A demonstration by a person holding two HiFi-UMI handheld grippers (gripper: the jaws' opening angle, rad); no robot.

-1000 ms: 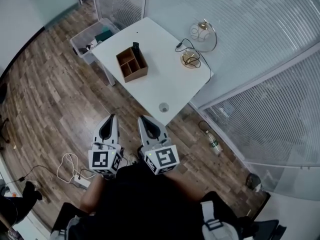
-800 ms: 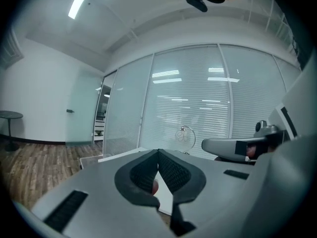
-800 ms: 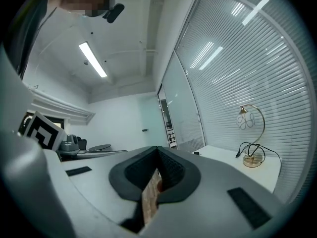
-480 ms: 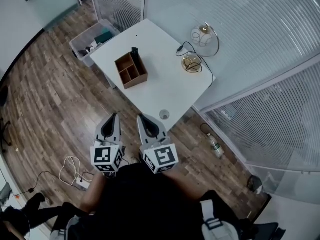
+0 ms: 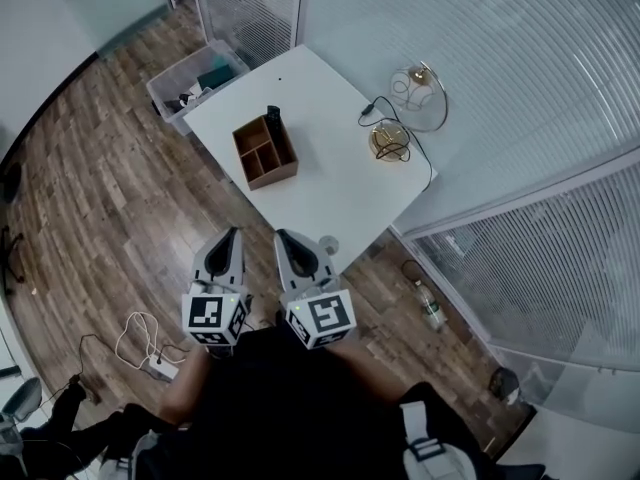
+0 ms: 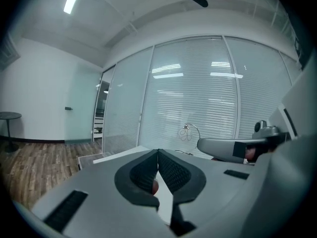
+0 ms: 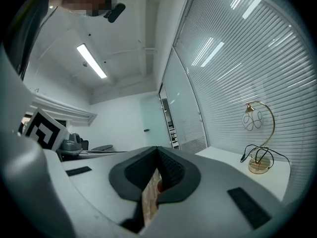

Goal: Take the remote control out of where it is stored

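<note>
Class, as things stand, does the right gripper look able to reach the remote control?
Probably not yet: the right gripper is shut, back beside the table, well short of the remote control in the wooden box. Nothing blocks the path.

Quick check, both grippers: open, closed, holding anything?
Left gripper: closed, holding nothing.
Right gripper: closed, holding nothing.

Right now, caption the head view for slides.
Left hand-held gripper and right hand-held gripper, both shut, hover short of white table; remote stands in wooden organizer.
</note>
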